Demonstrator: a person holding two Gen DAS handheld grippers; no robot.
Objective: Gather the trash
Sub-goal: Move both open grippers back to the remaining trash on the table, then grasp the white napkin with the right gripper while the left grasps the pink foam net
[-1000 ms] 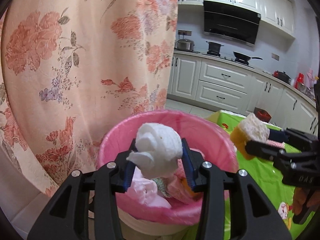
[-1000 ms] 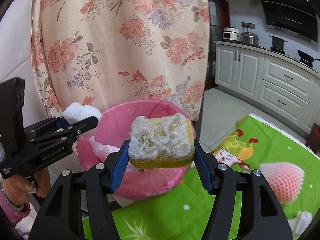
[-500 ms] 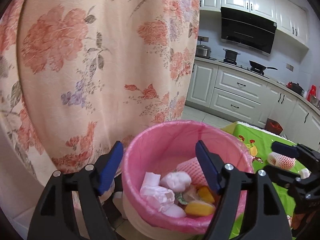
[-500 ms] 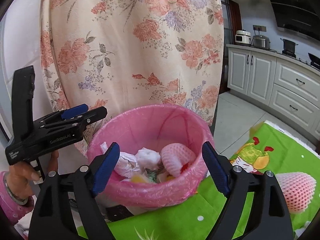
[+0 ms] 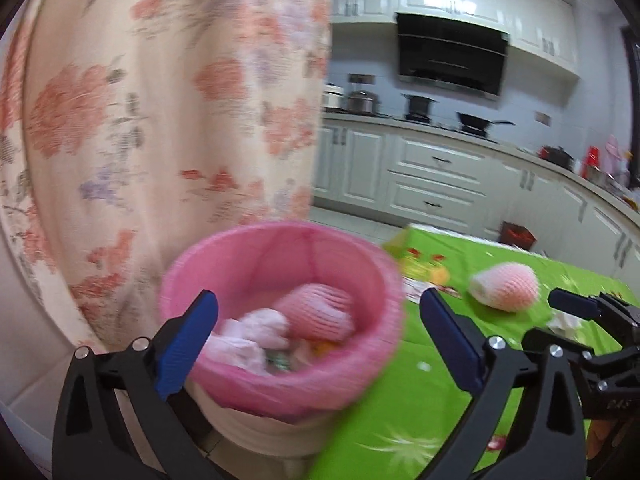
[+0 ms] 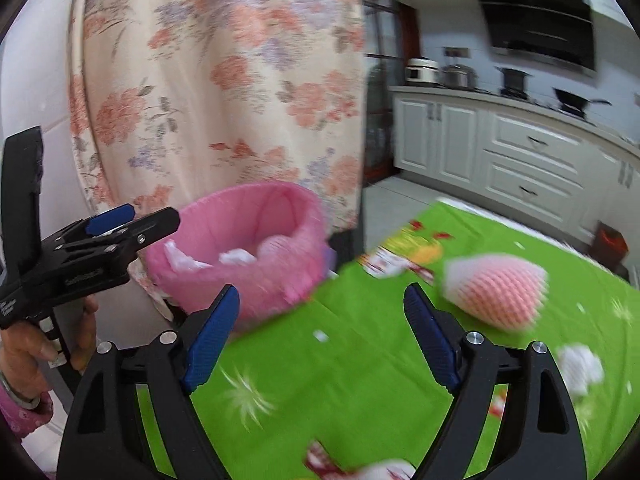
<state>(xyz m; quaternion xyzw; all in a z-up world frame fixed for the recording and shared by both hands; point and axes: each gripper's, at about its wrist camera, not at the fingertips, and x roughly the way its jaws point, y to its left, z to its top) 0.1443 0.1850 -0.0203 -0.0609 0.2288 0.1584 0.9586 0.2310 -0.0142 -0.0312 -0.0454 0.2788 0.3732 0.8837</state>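
Observation:
A pink-lined trash bin (image 5: pixel 280 232) stands at the edge of the green tablecloth (image 5: pixel 400 400). Inside it lie a pink foam fruit net (image 5: pixel 316 310) and crumpled tissues (image 5: pixel 256 332). My left gripper (image 5: pixel 319 300) hovers in front of the bin, its jaws opening wide and gripping nothing. My right gripper (image 6: pixel 321 294) is open and empty over the cloth, to the right of the bin (image 6: pixel 256 196). Another pink foam net (image 6: pixel 496 288) lies on the cloth ahead and right, with a white tissue wad (image 6: pixel 578 366) nearer.
A floral curtain (image 5: pixel 160 120) hangs close behind the bin. White kitchen cabinets (image 5: pixel 432 176) and a stove line the far wall, and a small red bin (image 5: pixel 516 236) sits on the floor. A hand (image 6: pixel 36 352) holds the left gripper.
The left gripper let go of a white tissue wad and the right let go of a yellow sponge over the bin. Both opened wide, then swung right toward the table.

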